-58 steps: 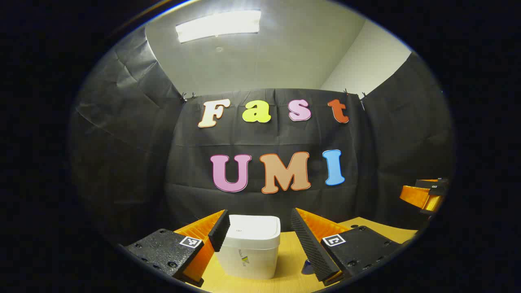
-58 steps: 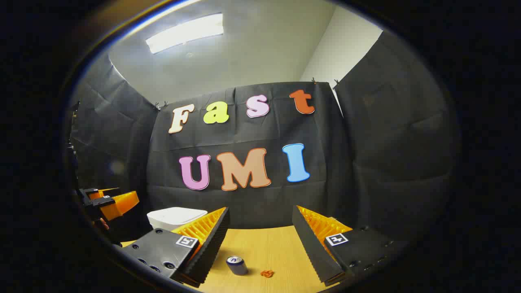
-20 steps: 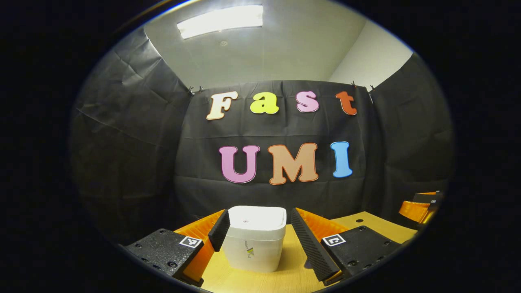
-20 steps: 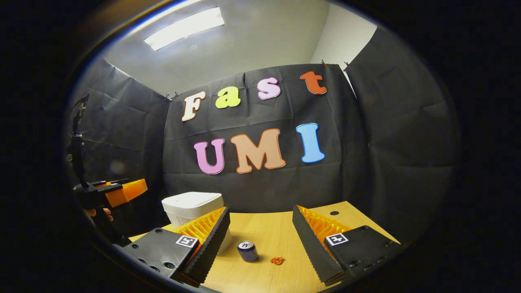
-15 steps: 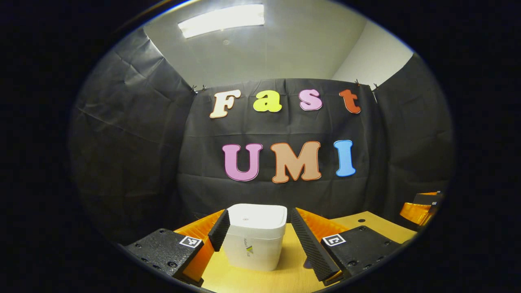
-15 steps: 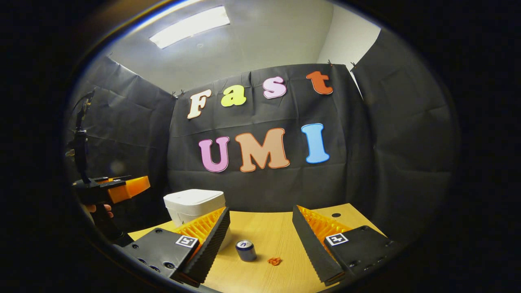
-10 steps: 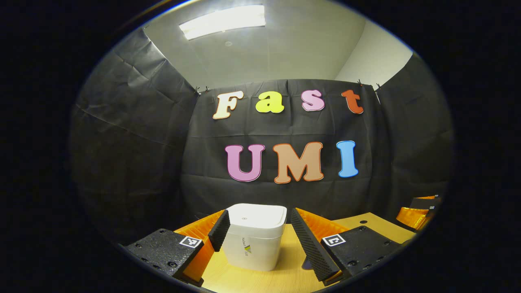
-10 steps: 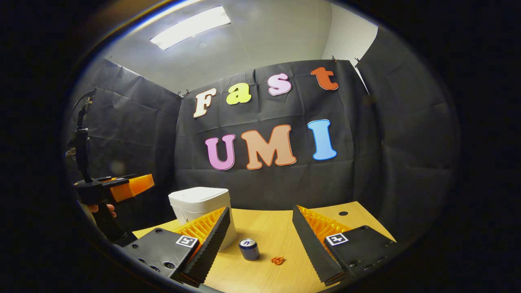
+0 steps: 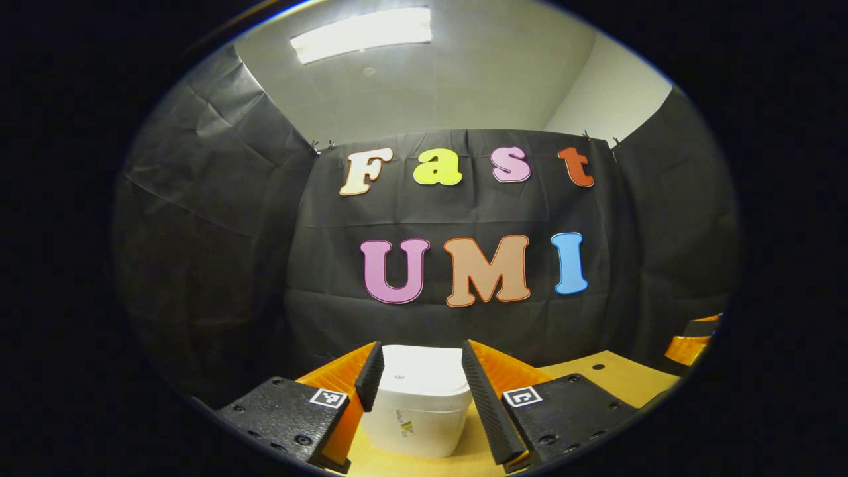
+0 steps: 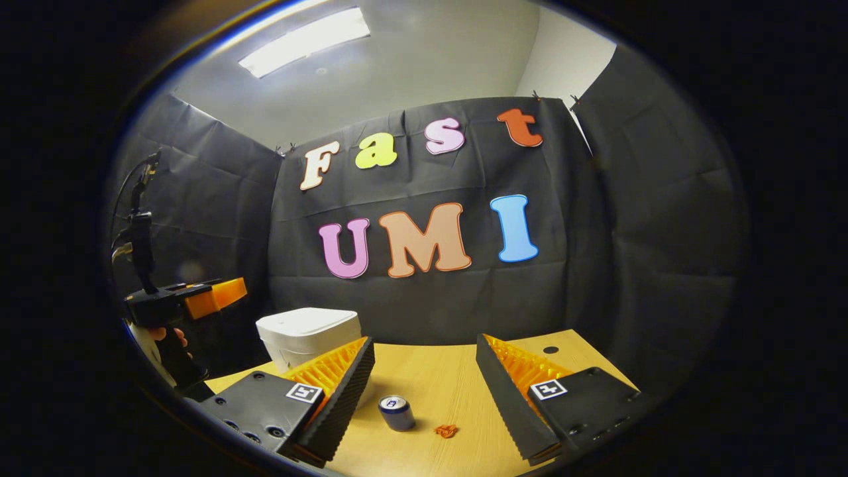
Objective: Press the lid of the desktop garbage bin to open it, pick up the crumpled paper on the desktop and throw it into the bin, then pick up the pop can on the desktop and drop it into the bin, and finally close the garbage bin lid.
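We saw the left claw (image 9: pixel 419 371) with its two fingers parted and empty, raised above the tabletop (image 9: pixel 616 371). Between the fingers, farther off, stood the white garbage bin (image 9: pixel 417 414) with its lid (image 9: pixel 423 368) shut. In the right gripper view, that same claw (image 10: pixel 225 291) hung at the far left, above and to the left of the bin (image 10: pixel 306 336), gripped by a hand (image 10: pixel 167 338). Moving right, we saw the right claw (image 10: pixel 424 371) spread wide and empty over the wooden tabletop (image 10: pixel 437 371). Between its fingers, the pop can (image 10: pixel 396 412) stood upright, just right of the bin. The small crumpled paper (image 10: pixel 446 431) lay near the can, to its right, apart from it.
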`<state>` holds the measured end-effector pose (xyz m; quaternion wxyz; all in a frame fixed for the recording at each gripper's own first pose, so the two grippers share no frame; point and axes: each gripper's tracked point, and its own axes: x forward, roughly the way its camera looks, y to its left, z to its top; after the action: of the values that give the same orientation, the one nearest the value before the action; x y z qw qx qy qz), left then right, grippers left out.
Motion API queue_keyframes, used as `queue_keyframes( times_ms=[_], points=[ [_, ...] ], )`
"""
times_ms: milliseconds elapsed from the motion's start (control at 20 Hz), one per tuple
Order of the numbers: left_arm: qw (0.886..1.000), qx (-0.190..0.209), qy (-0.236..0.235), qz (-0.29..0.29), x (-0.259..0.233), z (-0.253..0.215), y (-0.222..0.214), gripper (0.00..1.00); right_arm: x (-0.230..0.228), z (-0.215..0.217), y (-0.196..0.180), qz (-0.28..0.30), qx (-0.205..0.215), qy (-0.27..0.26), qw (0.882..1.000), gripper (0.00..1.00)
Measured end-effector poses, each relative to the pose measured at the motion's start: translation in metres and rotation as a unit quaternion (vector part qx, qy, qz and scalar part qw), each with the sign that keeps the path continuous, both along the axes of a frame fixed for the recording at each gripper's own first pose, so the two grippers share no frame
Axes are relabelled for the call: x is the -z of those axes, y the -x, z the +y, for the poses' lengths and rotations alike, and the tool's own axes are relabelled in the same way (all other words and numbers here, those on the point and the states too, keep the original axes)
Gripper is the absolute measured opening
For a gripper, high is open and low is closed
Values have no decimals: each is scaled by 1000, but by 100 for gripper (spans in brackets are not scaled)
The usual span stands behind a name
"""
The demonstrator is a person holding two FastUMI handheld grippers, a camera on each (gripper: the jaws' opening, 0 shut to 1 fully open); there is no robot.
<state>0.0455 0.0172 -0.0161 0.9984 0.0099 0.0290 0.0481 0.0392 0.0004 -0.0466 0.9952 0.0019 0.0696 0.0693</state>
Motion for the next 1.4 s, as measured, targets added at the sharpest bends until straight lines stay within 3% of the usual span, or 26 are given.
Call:
queue_keyframes(
  times_ms=[50,200,300,500,1000,1150,1400],
  points=[
    [1000,4,-6,0,1,2,-4,67,0,6,-3,-1,0,-1,1000,98],
    [1000,19,-22,10,11,7,-18,37,8,24,-10,8,-4,-2,1000,97],
    [999,29,-27,18,21,8,-30,29,13,32,-14,11,-3,0,1000,98],
    [999,37,-11,32,47,12,-52,2,20,37,-20,20,8,7,1000,98],
    [992,35,-14,117,119,22,-71,0,27,29,-37,29,43,18,999,98],
    [995,27,-25,94,117,24,-75,0,34,29,-44,39,42,18,998,98],
    [999,-32,1,10,116,30,-75,0,47,32,-48,59,34,6,998,98]
  ],
)
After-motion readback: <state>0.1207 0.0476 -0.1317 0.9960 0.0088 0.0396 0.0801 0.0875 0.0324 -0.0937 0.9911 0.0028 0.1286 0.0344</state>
